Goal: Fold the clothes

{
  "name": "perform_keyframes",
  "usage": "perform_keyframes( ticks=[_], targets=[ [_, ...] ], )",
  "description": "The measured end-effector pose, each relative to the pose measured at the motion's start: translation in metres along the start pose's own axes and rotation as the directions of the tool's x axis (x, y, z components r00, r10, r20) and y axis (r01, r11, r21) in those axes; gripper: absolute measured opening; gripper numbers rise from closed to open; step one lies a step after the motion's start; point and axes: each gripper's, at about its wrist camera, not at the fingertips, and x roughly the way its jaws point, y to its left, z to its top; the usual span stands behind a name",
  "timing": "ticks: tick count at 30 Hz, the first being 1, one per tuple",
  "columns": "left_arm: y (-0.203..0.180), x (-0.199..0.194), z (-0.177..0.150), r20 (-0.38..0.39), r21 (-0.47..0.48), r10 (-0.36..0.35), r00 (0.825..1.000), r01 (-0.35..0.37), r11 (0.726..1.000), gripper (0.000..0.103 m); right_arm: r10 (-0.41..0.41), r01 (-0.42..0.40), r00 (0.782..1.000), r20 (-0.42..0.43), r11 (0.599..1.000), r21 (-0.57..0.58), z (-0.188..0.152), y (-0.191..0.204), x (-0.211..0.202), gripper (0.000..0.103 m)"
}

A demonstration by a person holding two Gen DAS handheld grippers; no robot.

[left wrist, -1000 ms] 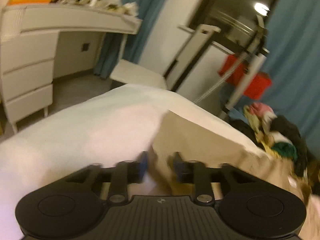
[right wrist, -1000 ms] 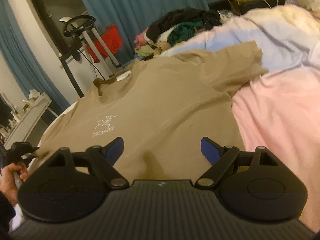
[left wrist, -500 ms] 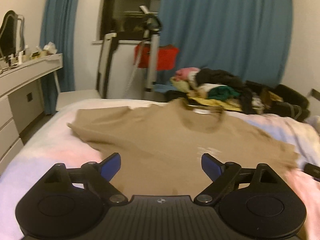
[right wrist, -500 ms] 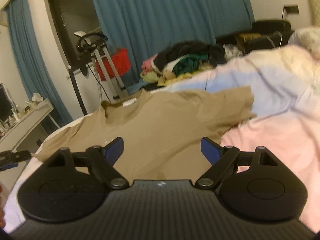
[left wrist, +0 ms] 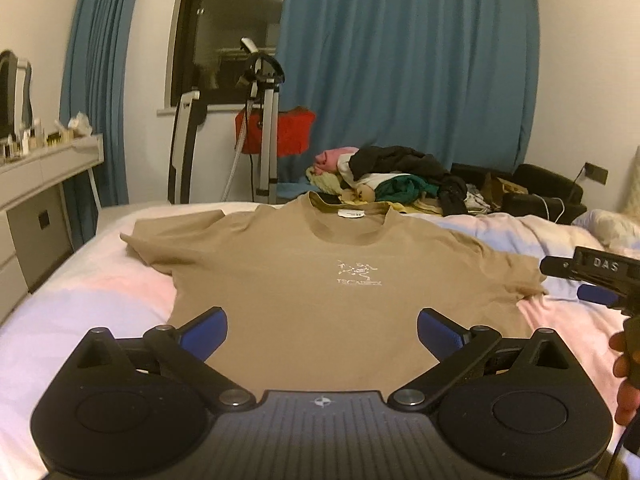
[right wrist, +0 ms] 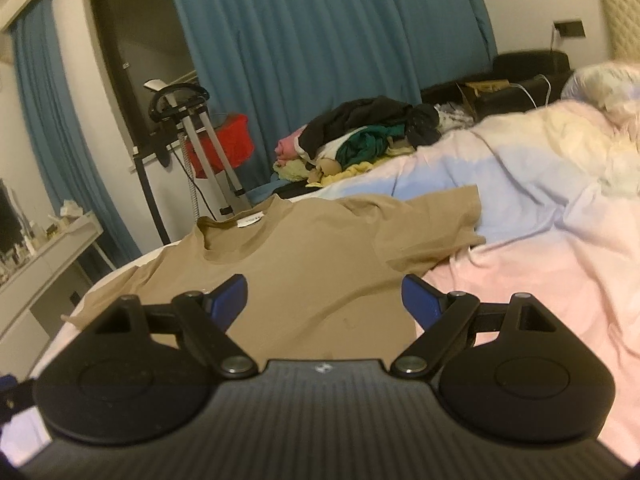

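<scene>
A tan T-shirt (left wrist: 320,280) with a white chest logo lies spread flat, front up, on the bed, collar toward the far edge. My left gripper (left wrist: 322,330) hovers over the shirt's hem, its jaws still opening wide, with nothing between the blue pads. The left wrist view catches my right gripper (left wrist: 596,280) at the right edge, beside the shirt's right sleeve, with a hand on it. In the right wrist view the T-shirt (right wrist: 304,272) spreads ahead, and the right gripper (right wrist: 324,300) stands open and empty above its lower right part.
The bed's pink and pale blue cover (left wrist: 88,296) surrounds the shirt. A pile of mixed clothes (left wrist: 384,180) sits beyond the collar. A garment steamer stand (left wrist: 262,128) with a red box, a white desk (left wrist: 44,168) at left and blue curtains (left wrist: 400,80) lie behind.
The left gripper let go of the shirt's left edge, opened wide and swung round to face the whole shirt from the hem. The right gripper rose slightly and stayed open.
</scene>
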Motion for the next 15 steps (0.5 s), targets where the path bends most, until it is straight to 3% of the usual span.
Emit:
perform_keyframes(
  ticks=[6,10,13,15],
  targets=[
    [-0.001,0.005,-0.007,-0.001,0.017,0.007,1.000,-0.007,1.000,0.102,-0.032,0.032,0.999,0.001,0.999,0.042,-0.007,-0.021,0.025,0.086],
    [0.006,0.016,-0.013,-0.046,-0.010,0.014,0.999,-0.014,1.000,0.102,-0.005,0.003,1.000,0.010,0.988,0.153,-0.007,-0.048,0.039,0.086],
    [0.010,0.022,-0.016,-0.076,-0.033,0.022,0.997,-0.025,0.999,0.102,0.049,-0.036,0.998,-0.035,0.952,0.304,-0.006,-0.079,0.063,0.088],
    [0.013,0.025,-0.018,-0.092,-0.045,0.031,0.995,-0.036,0.998,0.102,0.112,-0.072,0.991,-0.071,0.903,0.423,-0.007,-0.103,0.084,0.087]
  ],
)
